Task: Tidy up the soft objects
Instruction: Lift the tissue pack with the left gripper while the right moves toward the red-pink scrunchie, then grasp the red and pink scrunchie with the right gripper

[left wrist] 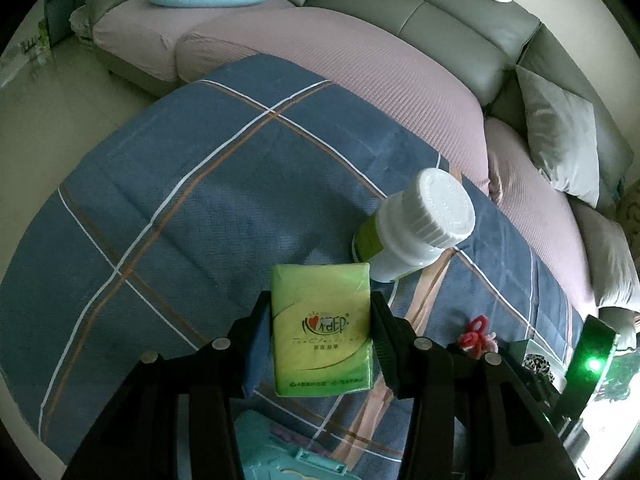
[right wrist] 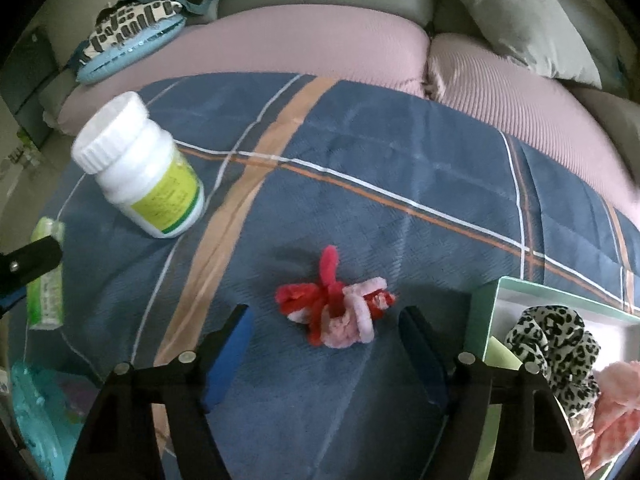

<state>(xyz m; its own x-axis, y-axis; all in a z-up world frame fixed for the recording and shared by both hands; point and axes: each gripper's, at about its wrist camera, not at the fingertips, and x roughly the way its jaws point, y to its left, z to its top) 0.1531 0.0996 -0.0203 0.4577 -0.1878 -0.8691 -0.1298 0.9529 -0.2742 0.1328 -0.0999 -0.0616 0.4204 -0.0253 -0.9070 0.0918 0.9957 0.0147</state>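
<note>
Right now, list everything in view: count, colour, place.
tissue pack: one, green, between the left gripper's fingers
bottle: one, white with green label, upright on the cloth
fuzzy tangle: one, red and pink, on the cloth ahead of the right gripper
box: one, green rim, right edge; holds a leopard scrunchie
cloth: one, blue plaid, over the surface
sofa: one, grey with pink covers, behind
left hand-held gripper: black, shut on the pack
right hand-held gripper: black, blue pads, open
</note>
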